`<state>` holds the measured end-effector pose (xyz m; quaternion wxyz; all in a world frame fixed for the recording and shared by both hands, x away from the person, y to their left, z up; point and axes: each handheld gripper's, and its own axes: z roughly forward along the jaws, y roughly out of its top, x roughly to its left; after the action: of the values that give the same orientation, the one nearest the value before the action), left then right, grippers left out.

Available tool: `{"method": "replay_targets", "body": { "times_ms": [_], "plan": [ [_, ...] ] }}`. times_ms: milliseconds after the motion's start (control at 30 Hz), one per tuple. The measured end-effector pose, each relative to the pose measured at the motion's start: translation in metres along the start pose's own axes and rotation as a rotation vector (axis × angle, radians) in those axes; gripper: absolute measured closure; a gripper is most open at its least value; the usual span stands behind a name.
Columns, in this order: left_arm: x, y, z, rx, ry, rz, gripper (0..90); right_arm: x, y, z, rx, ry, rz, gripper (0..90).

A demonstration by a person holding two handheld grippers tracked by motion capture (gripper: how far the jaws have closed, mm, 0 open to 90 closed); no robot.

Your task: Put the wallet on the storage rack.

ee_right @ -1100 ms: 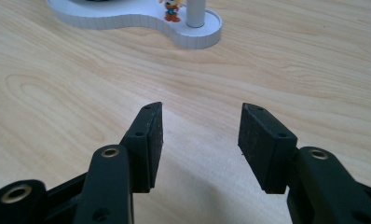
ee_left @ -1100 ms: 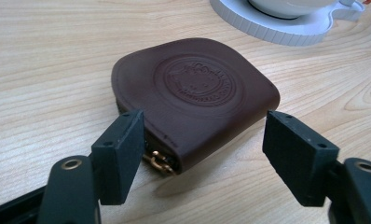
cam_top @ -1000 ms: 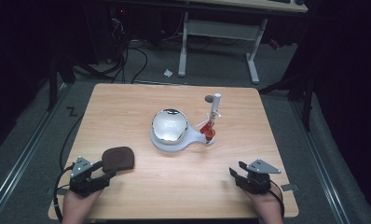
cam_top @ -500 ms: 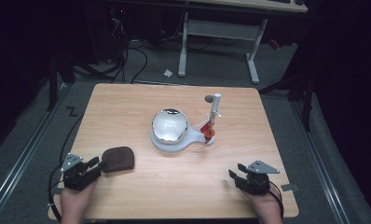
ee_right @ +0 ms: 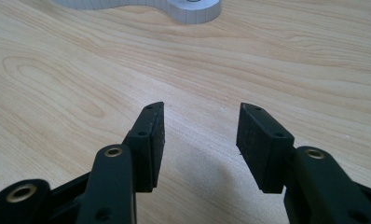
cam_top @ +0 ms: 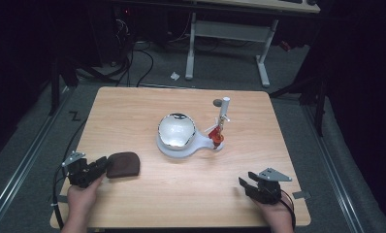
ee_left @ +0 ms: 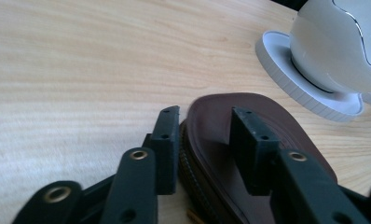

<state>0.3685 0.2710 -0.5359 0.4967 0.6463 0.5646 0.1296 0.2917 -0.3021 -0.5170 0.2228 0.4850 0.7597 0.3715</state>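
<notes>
Grippers, two (cam_top: 100,165) (cam_top: 244,183); one brown pouch (cam_top: 123,164); one white stand (cam_top: 179,144).

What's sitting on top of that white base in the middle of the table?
A shiny silver dome sits on the white base, covering most of it. A thin post with a red piece rises from the base's right lobe. What lies under the dome is hidden.

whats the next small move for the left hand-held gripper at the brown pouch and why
Probably close the left hand-held gripper on the brown pouch. Its jaws are open and straddle the pouch's zippered edge, one jaw outside it and one over its top, so a squeeze should grip it. The right hand-held gripper sits open over bare table.
</notes>
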Motion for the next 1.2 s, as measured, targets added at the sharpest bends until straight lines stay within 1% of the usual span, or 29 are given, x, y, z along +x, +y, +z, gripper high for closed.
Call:
{"method": "replay_targets", "body": {
  "times_ms": [67, 133, 167, 233, 267, 367, 467, 533, 567, 633, 667, 767, 833, 900, 1033, 1200],
  "plan": [
    [0.005, 0.001, 0.002, 0.008, -0.024, -0.031, 65.6, 0.001, 0.001, 0.002, 0.003, 0.002, 0.001, 52.0],
    [0.005, 0.001, 0.001, 0.018, -0.039, -0.03, 68.1, 0.002, 0.002, 0.004, 0.007, 0.002, -0.004, 52.0],
    [0.005, 0.0, 0.001, 0.032, -0.054, -0.023, 68.1, 0.003, 0.002, 0.005, 0.008, 0.003, -0.011, 52.0],
    [0.005, 0.0, 0.001, 0.064, -0.092, -0.026, 68.4, 0.004, 0.002, 0.005, 0.011, 0.003, -0.014, 52.0],
    [0.004, -0.001, 0.001, 0.073, -0.101, -0.028, 69.1, 0.005, 0.002, 0.005, 0.009, 0.004, -0.016, 52.0],
    [0.0, -0.004, -0.001, 0.095, -0.117, -0.009, 70.4, 0.005, 0.003, 0.005, 0.006, 0.007, -0.014, 52.1],
    [-0.002, -0.008, -0.003, 0.101, -0.128, -0.024, 71.6, 0.005, 0.005, 0.005, 0.003, 0.009, -0.027, 52.2],
    [-0.003, -0.01, -0.006, 0.098, -0.123, -0.023, 77.5, 0.006, 0.004, 0.005, 0.004, 0.011, -0.03, 52.4],
    [-0.004, -0.012, -0.007, 0.1, -0.125, -0.015, 77.6, 0.006, 0.004, 0.004, 0.004, 0.011, -0.032, 52.5],
    [-0.008, -0.014, -0.01, 0.101, -0.12, 0.014, 83.3, 0.005, 0.003, 0.003, 0.0, 0.015, -0.026, 52.6],
    [-0.009, -0.014, -0.01, 0.102, -0.12, 0.02, 84.3, 0.005, 0.003, 0.001, -0.002, 0.015, -0.025, 52.8],
    [-0.013, -0.016, -0.013, 0.09, -0.112, 0.05, 85.5, 0.004, 0.003, -0.001, -0.01, 0.016, -0.019, 53.0],
    [-0.015, -0.016, -0.015, 0.08, -0.109, 0.053, 86.1, 0.002, 0.003, -0.002, -0.015, 0.019, -0.015, 53.0],
    [-0.02, -0.016, -0.019, 0.056, -0.105, 0.084, 86.4, 0.002, 0.003, -0.001, -0.015, 0.019, -0.009, 53.1],
    [-0.029, -0.014, -0.027, 0.012, -0.102, 0.131, 86.7, 0.002, 0.003, 0.0, -0.011, 0.02, -0.014, 53.2],
    [-0.039, -0.011, -0.036, -0.037, -0.099, 0.167, 86.9, 0.001, 0.003, 0.001, -0.013, 0.025, -0.014, 53.5]
  ]
}}
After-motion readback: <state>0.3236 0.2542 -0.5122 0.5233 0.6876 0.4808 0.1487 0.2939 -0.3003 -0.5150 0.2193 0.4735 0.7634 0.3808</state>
